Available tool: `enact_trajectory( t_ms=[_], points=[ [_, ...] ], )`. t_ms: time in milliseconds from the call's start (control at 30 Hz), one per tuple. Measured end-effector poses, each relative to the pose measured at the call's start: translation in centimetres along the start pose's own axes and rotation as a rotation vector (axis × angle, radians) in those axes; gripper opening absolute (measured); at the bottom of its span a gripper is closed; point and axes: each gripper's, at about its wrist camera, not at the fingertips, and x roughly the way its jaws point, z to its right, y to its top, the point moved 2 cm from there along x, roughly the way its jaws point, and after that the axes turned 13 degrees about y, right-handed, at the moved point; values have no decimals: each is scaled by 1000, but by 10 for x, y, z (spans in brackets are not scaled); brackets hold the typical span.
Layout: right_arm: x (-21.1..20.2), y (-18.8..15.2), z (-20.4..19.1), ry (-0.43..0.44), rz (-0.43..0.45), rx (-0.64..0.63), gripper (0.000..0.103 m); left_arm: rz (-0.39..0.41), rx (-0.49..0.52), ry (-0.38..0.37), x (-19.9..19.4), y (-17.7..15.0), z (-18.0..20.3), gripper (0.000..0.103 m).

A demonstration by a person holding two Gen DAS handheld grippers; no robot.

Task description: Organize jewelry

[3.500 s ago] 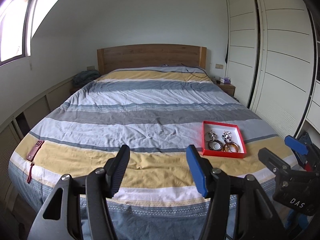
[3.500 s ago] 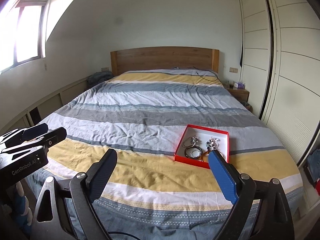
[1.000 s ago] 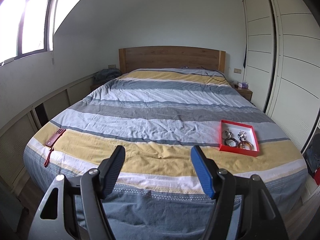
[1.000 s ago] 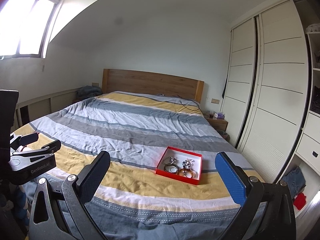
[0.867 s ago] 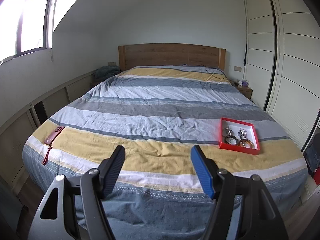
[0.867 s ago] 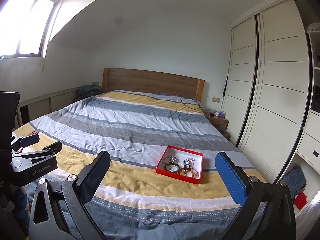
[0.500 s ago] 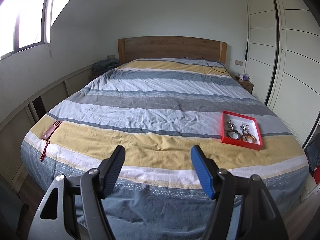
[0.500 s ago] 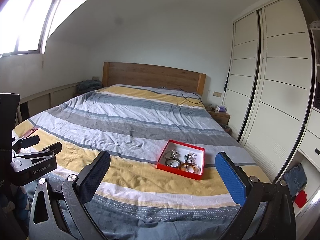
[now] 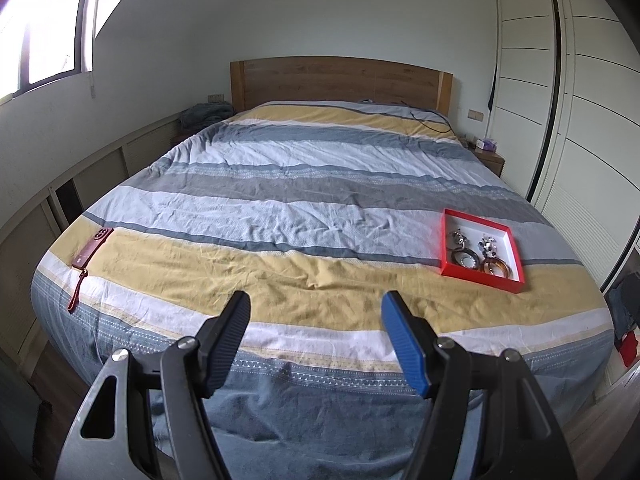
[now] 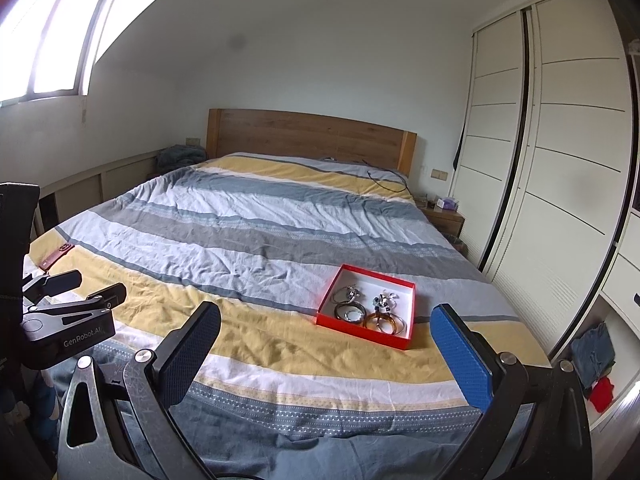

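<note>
A shallow red tray [image 9: 445, 240] with a white floor lies on the striped bedspread, right of centre near the foot of the bed; it also shows in the right wrist view [image 10: 326, 304]. Inside it lie several pieces of jewelry [image 9: 480, 254]: dark and amber bangles [image 10: 384, 322] and silver pieces [image 10: 352, 293]. My left gripper [image 9: 316, 312] is open and empty, off the foot of the bed, left of the tray. My right gripper [image 10: 326, 332] is open and empty, short of the tray. The left gripper also shows in the right wrist view [image 10: 74, 284].
A dark red phone case with a strap [image 9: 91, 249] lies at the bed's left front corner. A wooden headboard [image 9: 340, 80] stands at the back. White wardrobe doors [image 10: 560, 160] line the right side. Clothes lie on the floor [image 10: 596, 364] at the right.
Both views have tilted down and drawn a little closer to the bed. The tray sits lower and larger in each view. Both grippers stay open.
</note>
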Motion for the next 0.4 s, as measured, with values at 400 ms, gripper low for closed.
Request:
enact_trajectory(
  t_ms=[400],
  points=[
    [25, -6, 2, 14, -61, 14, 103, -44, 2, -4, 22, -3, 4, 66]
  ],
)
